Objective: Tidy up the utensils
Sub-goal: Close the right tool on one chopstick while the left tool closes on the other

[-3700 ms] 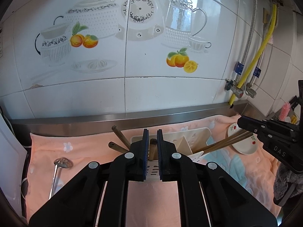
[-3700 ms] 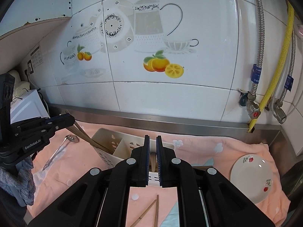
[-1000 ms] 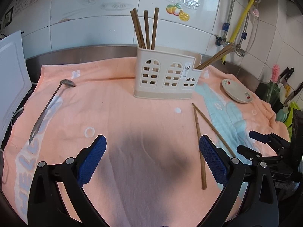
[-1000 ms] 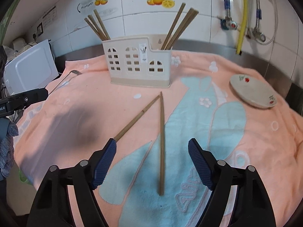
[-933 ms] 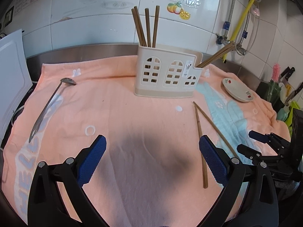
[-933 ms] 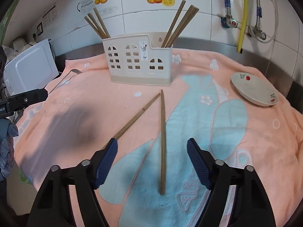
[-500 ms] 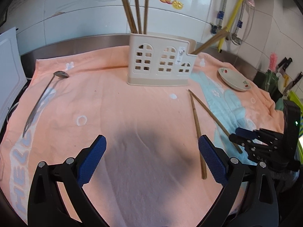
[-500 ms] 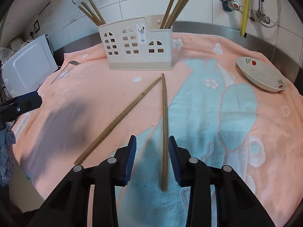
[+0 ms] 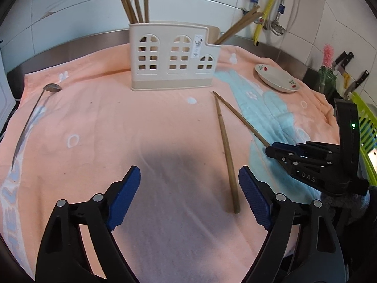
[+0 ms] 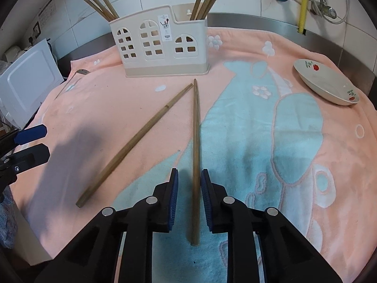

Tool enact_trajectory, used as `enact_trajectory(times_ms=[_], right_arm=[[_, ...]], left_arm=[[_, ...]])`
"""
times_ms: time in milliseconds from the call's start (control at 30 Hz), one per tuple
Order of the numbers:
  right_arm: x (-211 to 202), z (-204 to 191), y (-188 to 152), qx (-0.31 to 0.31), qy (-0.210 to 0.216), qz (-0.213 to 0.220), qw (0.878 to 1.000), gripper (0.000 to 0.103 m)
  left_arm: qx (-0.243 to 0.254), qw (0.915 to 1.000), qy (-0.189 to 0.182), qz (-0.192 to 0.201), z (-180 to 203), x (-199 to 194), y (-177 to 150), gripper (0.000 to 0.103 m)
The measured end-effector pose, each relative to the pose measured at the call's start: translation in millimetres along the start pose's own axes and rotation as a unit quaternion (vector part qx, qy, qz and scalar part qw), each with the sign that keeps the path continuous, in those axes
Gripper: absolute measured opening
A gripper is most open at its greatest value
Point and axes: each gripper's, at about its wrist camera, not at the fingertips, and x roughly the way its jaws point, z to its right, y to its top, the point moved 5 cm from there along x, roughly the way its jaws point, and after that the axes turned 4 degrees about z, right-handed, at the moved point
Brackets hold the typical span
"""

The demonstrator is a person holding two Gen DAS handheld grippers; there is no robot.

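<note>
A: Right wrist view: where is the long brown wooden chopstick (image 10: 196,146)?

B: Mid-towel on the counter, near its front edge, thick end between the right gripper (image 10: 189,197)'s jaws, which have just been closing; narrow gaps remain each side.

A: Handling?

B: Probably light, stiff, apt to roll; pinch near that thick end.

A: And the left gripper (image 9: 189,197)?

B: Spread, nothing held, beside the second chopstick (image 9: 227,154). The cream plastic holder (image 10: 159,44) hides its contents' lower ends.

Bright, even daylight on my towel (image 9: 165,122). My own soft shadow pools dark just ahead of my left fingers (image 9: 124,188). Glare streaks the wall tiles (image 9: 212,7) behind the towel. Fisheye bends every edge, corners go black; all sharp otherwise.
</note>
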Motion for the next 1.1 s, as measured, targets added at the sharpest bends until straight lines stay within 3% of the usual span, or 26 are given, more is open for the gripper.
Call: enact_trajectory(times_ms=[200, 433, 700, 1100], right_arm=[[0.6, 1.6, -1.6, -0.007, -0.011, 0.003, 1.0, 0.007], [-8.2, 5.9, -1.6, 0.001, -0.007, 0.015, 1.0, 0.006], [-30.4, 10.4, 5.2, 0.001, -0.007, 0.042, 0.999, 0.006], [-67.8, 4.5, 25.5, -0.011, -0.004, 0.088, 0.996, 0.006]], left_arm=[[0.01, 0.9997, -0.017, -0.015, 16.6, 11.9, -4.6, 0.07], [0.02, 0.9983, -0.044, -0.033, 38.4, 30.8, -10.1, 0.051], [0.013, 0.997, -0.057, -0.05, 47.8, 52.2, -10.7, 0.023], [0.014, 0.997, -0.042, -0.064, 47.6, 71.2, -11.6, 0.013]])
